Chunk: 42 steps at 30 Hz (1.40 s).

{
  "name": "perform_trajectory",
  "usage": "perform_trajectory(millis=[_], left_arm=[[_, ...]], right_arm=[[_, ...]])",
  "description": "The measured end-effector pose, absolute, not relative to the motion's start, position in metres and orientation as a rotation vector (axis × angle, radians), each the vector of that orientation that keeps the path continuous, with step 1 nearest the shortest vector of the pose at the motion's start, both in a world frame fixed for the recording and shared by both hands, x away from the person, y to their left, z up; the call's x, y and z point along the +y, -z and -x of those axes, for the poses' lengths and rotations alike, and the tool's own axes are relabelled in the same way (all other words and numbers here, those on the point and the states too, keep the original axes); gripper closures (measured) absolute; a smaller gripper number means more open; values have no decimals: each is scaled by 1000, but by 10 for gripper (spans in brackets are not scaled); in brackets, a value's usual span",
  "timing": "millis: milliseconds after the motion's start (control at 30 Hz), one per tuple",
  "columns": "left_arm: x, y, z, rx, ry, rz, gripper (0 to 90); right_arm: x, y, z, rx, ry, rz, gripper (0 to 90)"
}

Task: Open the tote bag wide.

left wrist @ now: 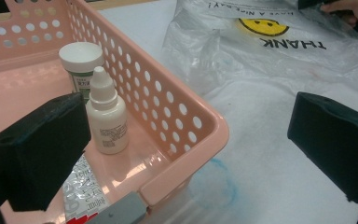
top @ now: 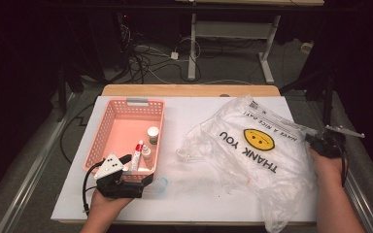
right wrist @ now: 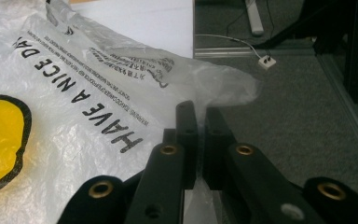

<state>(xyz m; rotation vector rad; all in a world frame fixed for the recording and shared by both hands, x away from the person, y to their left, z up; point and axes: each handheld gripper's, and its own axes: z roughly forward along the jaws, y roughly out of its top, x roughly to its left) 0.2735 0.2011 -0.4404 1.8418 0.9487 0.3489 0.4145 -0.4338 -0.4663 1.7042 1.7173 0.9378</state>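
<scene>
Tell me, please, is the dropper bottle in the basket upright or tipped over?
Upright. The dropper bottle stands on its base in the basket, its capped tip pointing up, just in front of a white-capped jar.

Tangled cables [top: 145, 58] and grey desk legs [top: 192, 48] on the floor beyond the table.

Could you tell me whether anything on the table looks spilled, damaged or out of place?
Yes: a faint blue smear stains the white table just outside the pink basket's near corner, like a spill or ink mark. The plastic bag lies crumpled, its right edge overhanging the table.
</scene>
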Motion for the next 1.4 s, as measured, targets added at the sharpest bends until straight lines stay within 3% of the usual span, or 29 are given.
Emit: perform_trajectory(millis=[267,600,833,1167,1400], left_arm=[[199,440,-273,924,-344,-1854,0],[198,442,-273,918,-323,-1854,0],[197,442,-273,918,-319,-1853,0],[200,440,-271,918,-334,-1842,0],[200,439,-271,915,-341,-1844,0]], right_arm=[[-407,469,-375,1736,-932,-1682,853],[-384,468,-354,1812,-934,-1618,809],[-396,462,-337,1798,-1027,-1577,569],[-382,438,-300,1846,-1142,-1408,464],[-362,439,-299,1924,-1152,-1321,397]])
